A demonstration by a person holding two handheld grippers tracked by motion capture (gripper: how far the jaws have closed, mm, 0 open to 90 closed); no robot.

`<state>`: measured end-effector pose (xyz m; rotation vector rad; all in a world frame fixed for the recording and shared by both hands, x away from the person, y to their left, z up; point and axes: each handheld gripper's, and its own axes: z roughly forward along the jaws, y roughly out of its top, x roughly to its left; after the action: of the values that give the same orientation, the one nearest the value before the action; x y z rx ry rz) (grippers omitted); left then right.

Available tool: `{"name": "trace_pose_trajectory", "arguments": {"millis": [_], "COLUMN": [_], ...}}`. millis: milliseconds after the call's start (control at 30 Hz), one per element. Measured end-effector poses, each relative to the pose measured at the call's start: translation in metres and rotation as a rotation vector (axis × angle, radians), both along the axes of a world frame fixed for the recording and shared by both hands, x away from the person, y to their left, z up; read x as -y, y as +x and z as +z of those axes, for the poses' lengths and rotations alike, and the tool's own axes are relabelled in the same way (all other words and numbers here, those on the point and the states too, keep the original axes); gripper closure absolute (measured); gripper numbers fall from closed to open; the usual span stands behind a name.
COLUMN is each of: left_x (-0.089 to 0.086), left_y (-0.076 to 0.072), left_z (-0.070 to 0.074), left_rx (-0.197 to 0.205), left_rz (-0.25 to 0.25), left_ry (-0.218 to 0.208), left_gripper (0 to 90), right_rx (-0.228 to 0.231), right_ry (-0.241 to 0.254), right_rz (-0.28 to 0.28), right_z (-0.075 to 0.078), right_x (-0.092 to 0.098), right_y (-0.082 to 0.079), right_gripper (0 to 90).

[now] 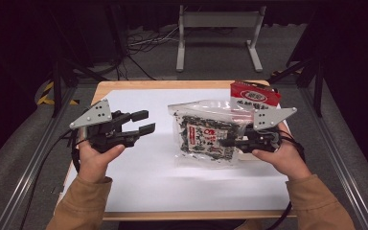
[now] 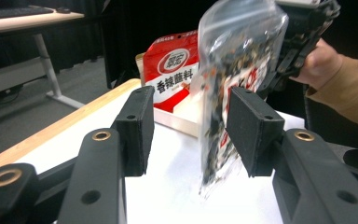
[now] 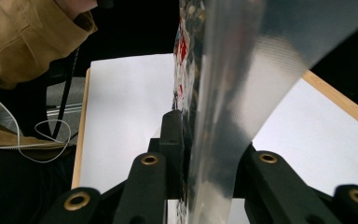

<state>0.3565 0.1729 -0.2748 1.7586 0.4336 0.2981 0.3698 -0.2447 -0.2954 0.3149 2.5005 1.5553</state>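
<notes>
Gripping clear bag (image 1: 206, 134) w/ R claw (image 1: 227, 142) | L claw (image 1: 143, 121) agape | bag contents unclear

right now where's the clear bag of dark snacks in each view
High view: clear bag right of centre, pinched at its right edge by the right gripper.
Left gripper view: bag hangs upper centre-right, beyond the open jaws.
Right gripper view: bag rises up the middle, clamped between the jaws.
Shared landmark: white table sheet.

1 overhead, 2 close gripper-mounted cameras
</notes>
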Motion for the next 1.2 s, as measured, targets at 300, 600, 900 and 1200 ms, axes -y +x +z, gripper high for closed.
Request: {"name": "trace_pose_trajectory", "arguments": {"millis": [300,600,900,1200], "left_x": [-0.006,-0.010,-0.013,-0.014], "left_y": [0.001,0.003,0.005,0.005], "left_z": [-0.002,-0.005,-0.007,-0.009], "left_rx": [-0.024,-0.035,-0.047,-0.060], "left_rz": [0.025,0.042,0.049,0.052], "left_ry": [0.007,0.020,0.031,0.029], "left_gripper": [48.5,46.5,45.3,44.0], "right_rx": [0.009,0.020,0.030,0.050], "right_ry": [0.008,0.029,0.035,0.028], "right_rz": [-0.043,-0.092,-0.145,-0.188], "right_z": [0.017,0.031,0.045,0.056], "right_x": [0.016,0.031,0.045,0.057], "right_y": [0.000,0.001,0.003,0.003], "right_gripper": [74.5,74.6,74.5,74.6]}}
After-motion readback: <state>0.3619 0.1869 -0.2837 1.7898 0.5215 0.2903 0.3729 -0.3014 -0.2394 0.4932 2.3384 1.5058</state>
